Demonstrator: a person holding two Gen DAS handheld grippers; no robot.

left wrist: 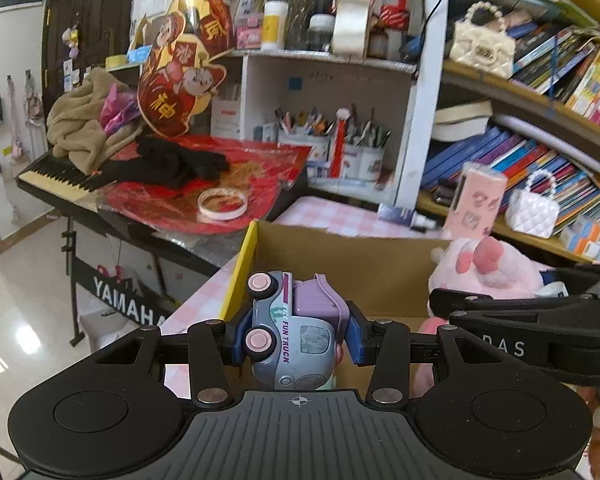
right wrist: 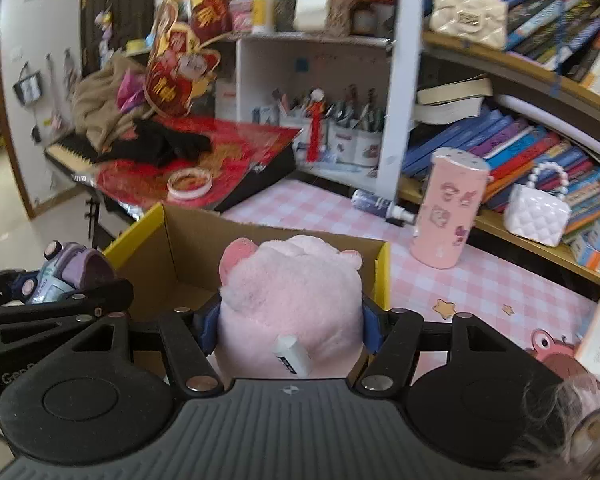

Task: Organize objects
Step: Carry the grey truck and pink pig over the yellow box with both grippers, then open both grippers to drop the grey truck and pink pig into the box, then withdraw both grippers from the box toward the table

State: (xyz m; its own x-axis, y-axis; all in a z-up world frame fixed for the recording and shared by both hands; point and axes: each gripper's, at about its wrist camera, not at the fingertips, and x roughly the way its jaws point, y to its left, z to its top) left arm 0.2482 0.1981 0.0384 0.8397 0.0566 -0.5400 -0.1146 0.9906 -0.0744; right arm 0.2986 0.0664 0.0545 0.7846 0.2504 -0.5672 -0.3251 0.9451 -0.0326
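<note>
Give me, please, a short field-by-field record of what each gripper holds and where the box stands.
left gripper: shut on the toy truck, held on its side
right gripper: shut on the pink plush toy
cardboard box: open, on the pink checked tablecloth, just ahead of both grippers
box contents: cannot tell
pink tumbler: upright, right of the box

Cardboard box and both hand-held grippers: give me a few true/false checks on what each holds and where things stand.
1. The left hand-held gripper is shut on a toy truck. True.
2. The right hand-held gripper is empty. False: it holds a pink plush toy.
3. The cardboard box lies ahead of both toys. True.
4. The pink tumbler is inside the box. False: it stands on the checked tablecloth, right of the box.
5. A tape roll lies on the red sheet. True.
</note>
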